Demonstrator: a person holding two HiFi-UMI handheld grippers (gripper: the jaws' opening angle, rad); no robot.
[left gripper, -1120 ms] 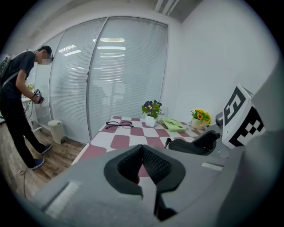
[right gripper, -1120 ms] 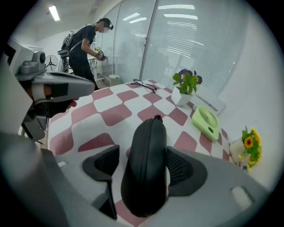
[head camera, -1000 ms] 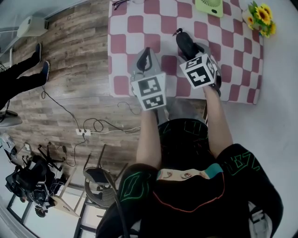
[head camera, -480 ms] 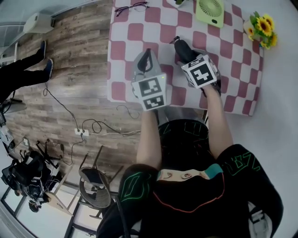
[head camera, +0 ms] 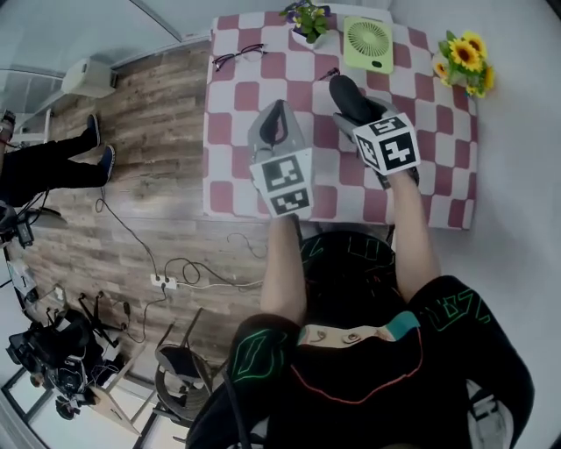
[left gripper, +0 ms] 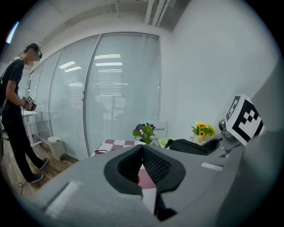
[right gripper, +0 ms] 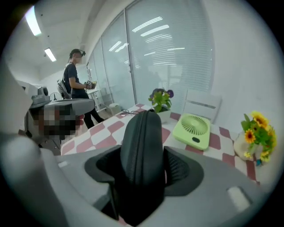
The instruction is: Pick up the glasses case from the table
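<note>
The glasses case (head camera: 349, 95) is black, zipped and oval, and it is up off the red-and-white checked table (head camera: 235, 123). My right gripper (head camera: 359, 110) is shut on the glasses case (right gripper: 142, 142), which stands on edge between the dark pads; the jaws are still closing on it. My left gripper (head camera: 279, 112) hangs beside it over the table's near left part. In the left gripper view, the left gripper (left gripper: 142, 148) has its fingertips meeting and holds nothing.
Spectacles (head camera: 238, 58) lie at the table's far left corner. A potted purple flower (head camera: 307, 19), a green fan (head camera: 366, 42) and sunflowers (head camera: 463, 57) stand along the far edge. A person (head camera: 53, 162) stands on the wooden floor at left, near cables (head camera: 175, 272).
Both grippers have risen from the table, and the right one has brought the glasses case up with it. The far edge of the table has come into view.
</note>
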